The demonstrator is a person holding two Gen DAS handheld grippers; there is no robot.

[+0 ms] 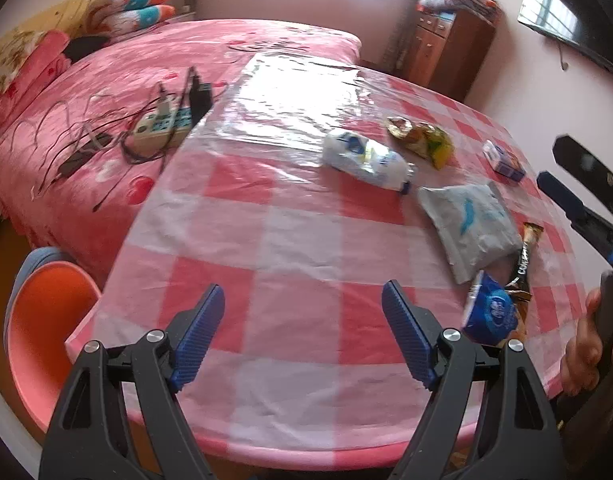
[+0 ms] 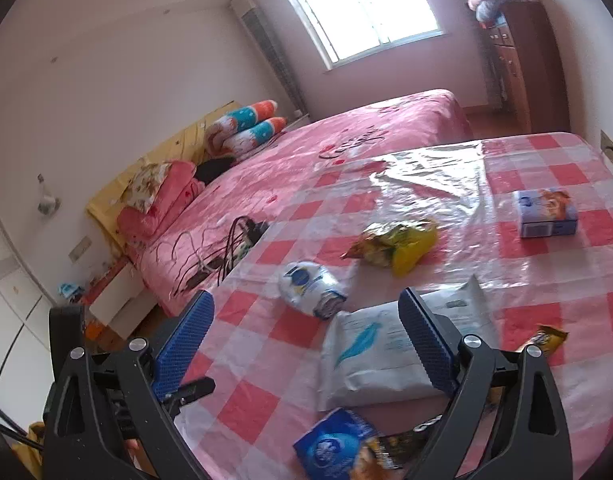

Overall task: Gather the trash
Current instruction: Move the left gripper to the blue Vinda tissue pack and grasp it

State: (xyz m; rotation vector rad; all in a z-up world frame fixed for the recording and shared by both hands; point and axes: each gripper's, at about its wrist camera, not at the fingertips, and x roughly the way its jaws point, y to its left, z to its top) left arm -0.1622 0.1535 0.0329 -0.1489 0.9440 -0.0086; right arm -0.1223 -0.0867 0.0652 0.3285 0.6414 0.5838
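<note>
Trash, including a crumpled white-and-blue plastic bottle (image 1: 366, 160), grey foil pouch (image 1: 470, 224) and yellow snack wrapper (image 1: 424, 140), lies scattered on the pink-checked desk (image 1: 266, 240); both the left hand-held gripper (image 1: 302, 340) and right hand-held gripper (image 2: 306, 344) are spread and empty, so slick film risks slipped grasps.

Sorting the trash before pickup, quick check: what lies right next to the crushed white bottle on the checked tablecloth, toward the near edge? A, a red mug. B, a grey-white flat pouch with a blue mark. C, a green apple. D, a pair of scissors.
B: the grey-white pouch lies just beside the crushed bottle, nearer the table's edge.
</note>
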